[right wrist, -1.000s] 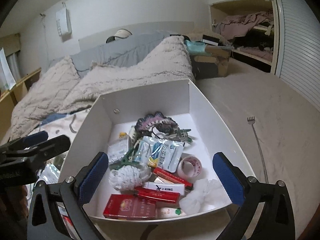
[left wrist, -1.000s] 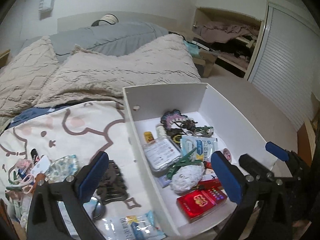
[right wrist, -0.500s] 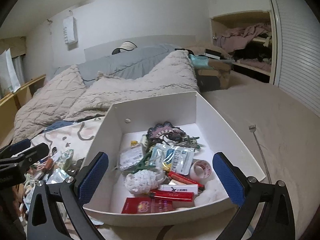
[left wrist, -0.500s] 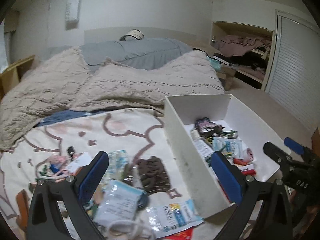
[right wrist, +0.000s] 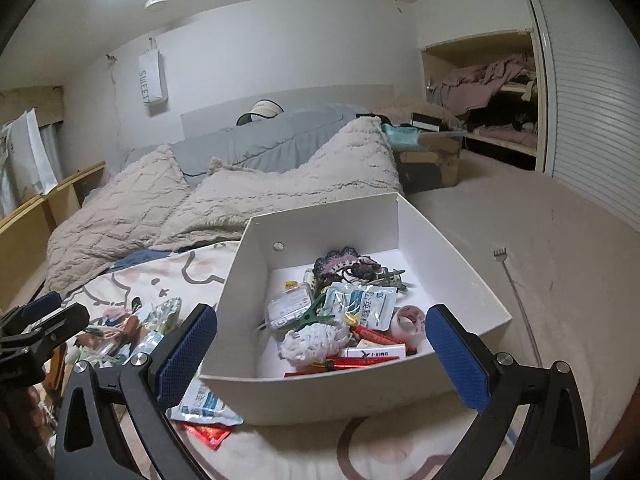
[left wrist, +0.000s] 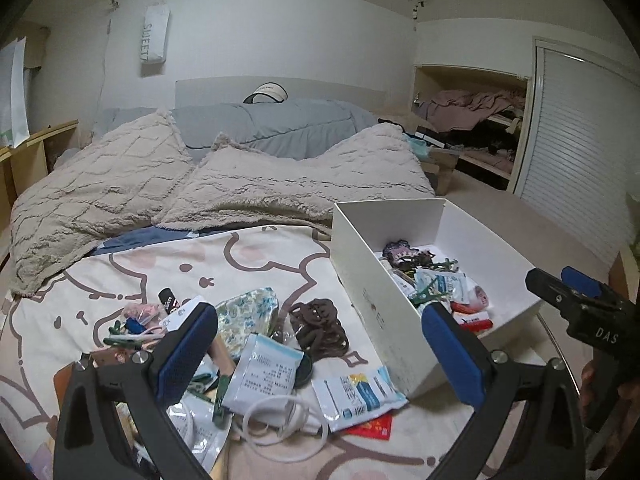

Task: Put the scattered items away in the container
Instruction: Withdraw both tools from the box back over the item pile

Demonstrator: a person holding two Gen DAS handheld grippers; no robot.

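Both grippers' jaws gape empty near the half-filled white box (right wrist: 320, 236).

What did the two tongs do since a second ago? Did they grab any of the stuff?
The left tongs swung away from the white box to hang over the scattered pile, near the brown hair claw. The right tongs pulled back from the box a little. Both stayed open and empty. The things in the box did not move.
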